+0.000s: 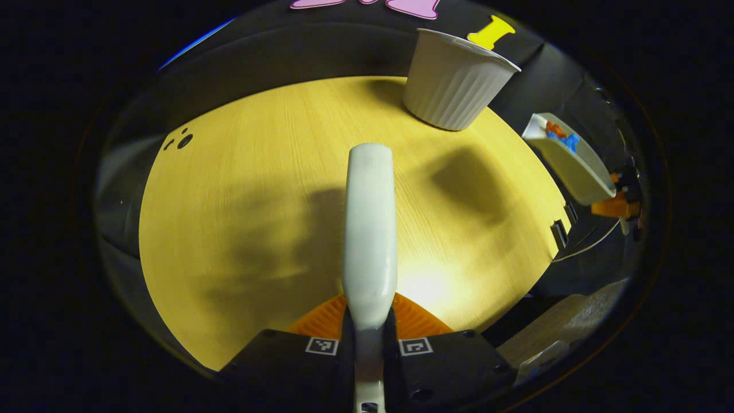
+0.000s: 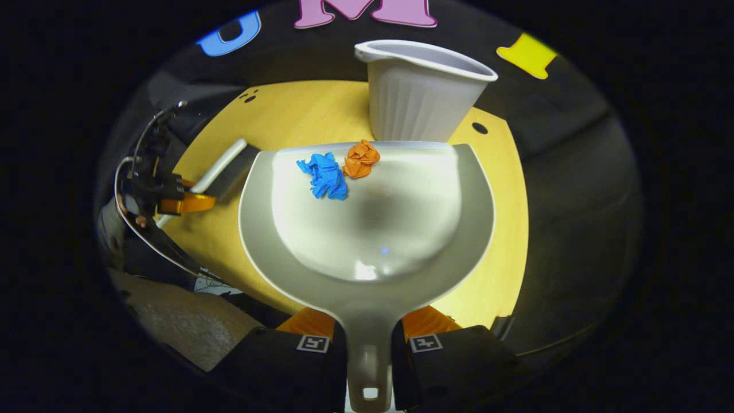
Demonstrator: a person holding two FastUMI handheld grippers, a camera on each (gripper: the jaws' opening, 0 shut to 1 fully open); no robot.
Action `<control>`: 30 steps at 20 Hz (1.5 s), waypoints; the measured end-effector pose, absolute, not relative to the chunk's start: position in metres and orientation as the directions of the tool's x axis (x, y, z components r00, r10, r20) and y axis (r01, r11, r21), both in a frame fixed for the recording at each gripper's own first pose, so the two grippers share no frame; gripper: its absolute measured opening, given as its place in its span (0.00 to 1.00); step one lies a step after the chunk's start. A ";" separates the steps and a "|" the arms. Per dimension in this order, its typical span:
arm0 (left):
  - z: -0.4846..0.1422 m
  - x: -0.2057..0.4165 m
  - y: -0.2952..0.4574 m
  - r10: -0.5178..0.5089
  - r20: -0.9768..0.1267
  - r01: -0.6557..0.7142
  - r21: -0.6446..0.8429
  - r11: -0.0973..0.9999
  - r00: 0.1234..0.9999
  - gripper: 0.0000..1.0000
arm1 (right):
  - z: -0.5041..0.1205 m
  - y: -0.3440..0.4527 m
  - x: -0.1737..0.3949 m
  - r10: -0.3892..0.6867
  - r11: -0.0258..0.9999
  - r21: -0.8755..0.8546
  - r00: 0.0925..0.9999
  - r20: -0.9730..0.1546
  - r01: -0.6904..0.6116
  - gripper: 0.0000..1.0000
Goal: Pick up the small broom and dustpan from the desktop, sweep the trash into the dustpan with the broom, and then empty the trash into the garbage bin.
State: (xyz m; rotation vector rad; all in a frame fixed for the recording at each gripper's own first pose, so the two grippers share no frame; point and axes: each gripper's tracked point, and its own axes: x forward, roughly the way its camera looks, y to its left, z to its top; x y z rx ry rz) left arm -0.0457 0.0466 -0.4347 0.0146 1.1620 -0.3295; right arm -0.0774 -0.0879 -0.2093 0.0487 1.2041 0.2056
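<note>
Dustpan, pale grey plastic with a rounded scoop [image 2: 367, 229], sits clamped by its handle in the right gripper [image 2: 370, 344], both fingers pressing on the handle, scoop pointing straight ahead along the fingers. Crumpled blue paper scrap [image 2: 324, 175] and crumpled orange paper scrap [image 2: 361, 159] lie near the scoop's far lip. Ribbed white plastic garbage bin [image 2: 421, 92] stands dead ahead, just past that lip, upright on the yellow wood-grain desktop [image 2: 499, 229]; its rim looks higher than the lip, so emptying likely needs a lift, then a forward tip. Left gripper [image 1: 370, 330] is closed on the small white-handled broom [image 1: 370, 229], held off to the dustpan's left; the bin lies ahead-right of it, farther off. Right hand is nearer.
</note>
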 end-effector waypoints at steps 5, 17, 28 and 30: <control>-0.461 -0.070 0.068 -0.264 -0.896 0.251 -0.180 0.951 0.358 0.24 | -0.150 -0.118 -0.054 0.171 0.984 0.139 0.390 -0.905 -0.109 0.39; -0.466 -0.082 0.083 -0.286 -0.892 0.259 -0.202 0.945 0.350 0.24 | -0.106 -0.226 0.069 -0.059 0.996 -0.083 0.422 -0.905 -0.040 0.36; -0.469 -0.087 0.101 -0.262 -0.895 0.193 -0.203 0.960 0.361 0.24 | -0.108 -0.267 0.142 -0.176 0.954 -0.217 0.200 -0.964 -0.209 0.36; -0.469 -0.087 0.101 -0.261 -0.895 0.182 -0.207 0.961 0.363 0.24 | -0.111 -0.269 0.148 -0.199 0.932 -0.235 0.153 -0.968 -0.277 0.36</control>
